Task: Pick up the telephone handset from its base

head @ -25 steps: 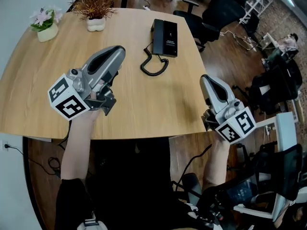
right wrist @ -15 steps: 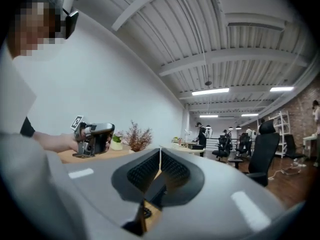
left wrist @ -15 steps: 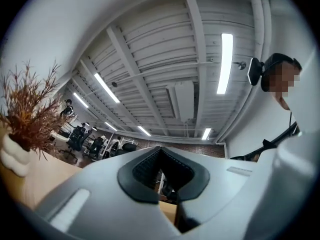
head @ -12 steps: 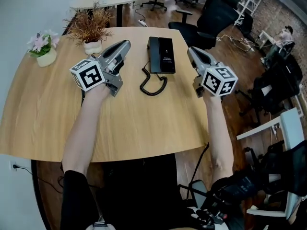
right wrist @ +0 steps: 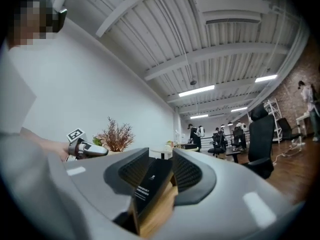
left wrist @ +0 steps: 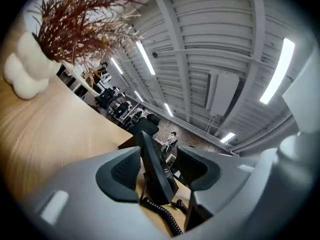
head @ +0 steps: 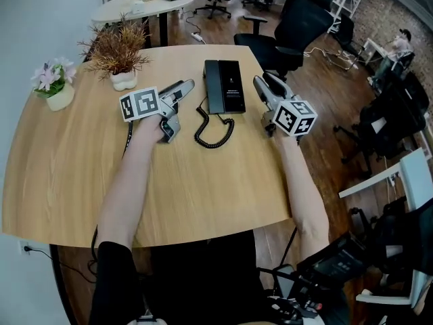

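- Left tool (head: 188, 87) is spreading its jaws. Nothing is lying between the pads, and the telephone (head: 225, 87) is showing only further ahead along their line.
- Right tool (head: 260, 84) is likewise opening and is pinching nothing. Its own view is framing the telephone's right edge in the gap, ahead of the pads.
- Both tools are pointing roughly level and flanking the telephone, one at each long side, each just beside it and not touching. This placement is probably serving two roles: one tool lifting, the other steadying.
- The handset (head: 212, 87) appears to be resting along the left portion of the base (head: 234, 90), toward the far side of the worktop (head: 67, 168). It is not yet being lifted.
- The coiled cord (head: 214, 128) is lying in a loop on the worktop at the telephone's near end, leaving slack for a lift.
- Judgement: the approach is under way. The left tool is sitting on the handset side, so it is likely lining up for the grasp, with its jaws widening to clear the handset's width.
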